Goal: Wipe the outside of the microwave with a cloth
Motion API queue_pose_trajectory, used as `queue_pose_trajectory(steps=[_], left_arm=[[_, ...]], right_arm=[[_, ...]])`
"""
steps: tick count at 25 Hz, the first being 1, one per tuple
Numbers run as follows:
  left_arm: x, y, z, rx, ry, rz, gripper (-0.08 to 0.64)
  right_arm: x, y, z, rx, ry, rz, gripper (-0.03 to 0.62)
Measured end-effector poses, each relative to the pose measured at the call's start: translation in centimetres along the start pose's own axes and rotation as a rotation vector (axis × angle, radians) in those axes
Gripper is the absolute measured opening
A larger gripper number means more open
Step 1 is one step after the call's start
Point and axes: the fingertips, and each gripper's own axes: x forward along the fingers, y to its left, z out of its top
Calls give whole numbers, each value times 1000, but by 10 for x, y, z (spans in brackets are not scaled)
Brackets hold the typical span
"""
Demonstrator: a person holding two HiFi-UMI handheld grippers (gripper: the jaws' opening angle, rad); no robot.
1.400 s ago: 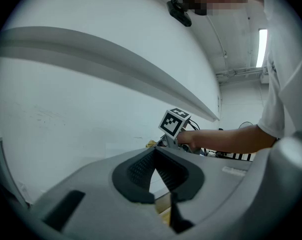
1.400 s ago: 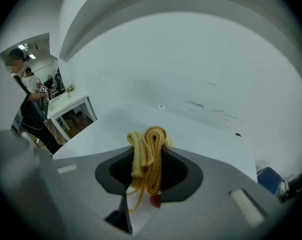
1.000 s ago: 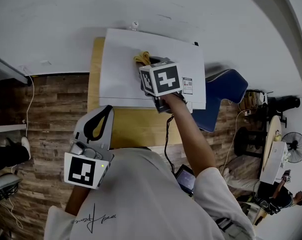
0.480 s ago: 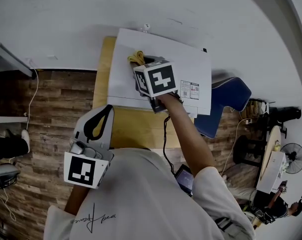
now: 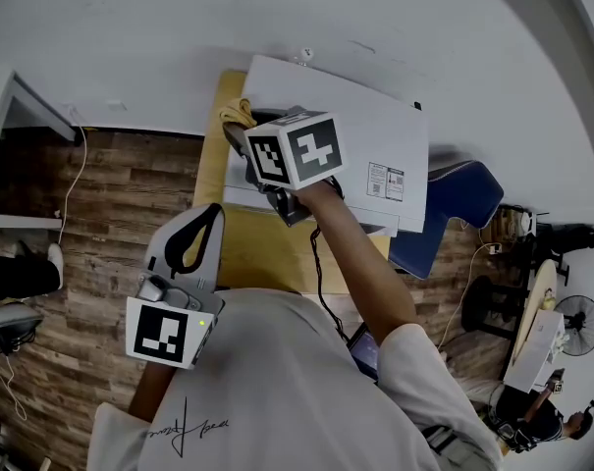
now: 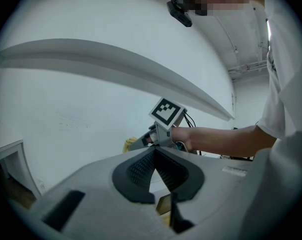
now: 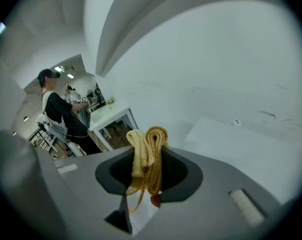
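Note:
The white microwave (image 5: 367,133) stands on a wooden table (image 5: 247,255) against the wall. My right gripper (image 5: 241,131), under its marker cube, is at the microwave's back left corner, shut on a folded yellow cloth (image 5: 235,113). In the right gripper view the cloth (image 7: 148,153) sticks up from between the jaws, with the microwave's white top (image 7: 230,130) to the right. My left gripper (image 5: 211,214) hangs low over the table's left front, apart from the microwave; its jaws meet at the tip with nothing between them. From the left gripper (image 6: 153,151) the right gripper's cube (image 6: 166,112) shows ahead.
A blue chair (image 5: 456,196) stands right of the table. A white desk (image 5: 20,118) is at the far left over wood flooring. A cable runs from the right gripper along the forearm. A person (image 7: 55,109) stands in the background by another white table. A fan (image 5: 577,318) sits far right.
My right gripper has slid left across the microwave's top with the cloth, from the middle to the left edge. The left gripper has not moved.

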Motion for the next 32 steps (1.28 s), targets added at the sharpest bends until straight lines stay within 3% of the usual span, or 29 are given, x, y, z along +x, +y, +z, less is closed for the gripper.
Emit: queue_pose_trajectory(steps=[3,7,19,32], left_arm=[[3,-3,1,7,-1,-6,0],[8,-11,-2,32,11,-26,0],[33,-61,-4,67,20,-129,-5],[48,-93,-12,76,41,-175,-8]], right_arm=[[-19,14,15,16,-81,57,124],[-49,8,24,8,-129,52,124],[-142,-86,-11,70,-157,-138,124],[-219,-183,-85,151,-110,-356,124]])
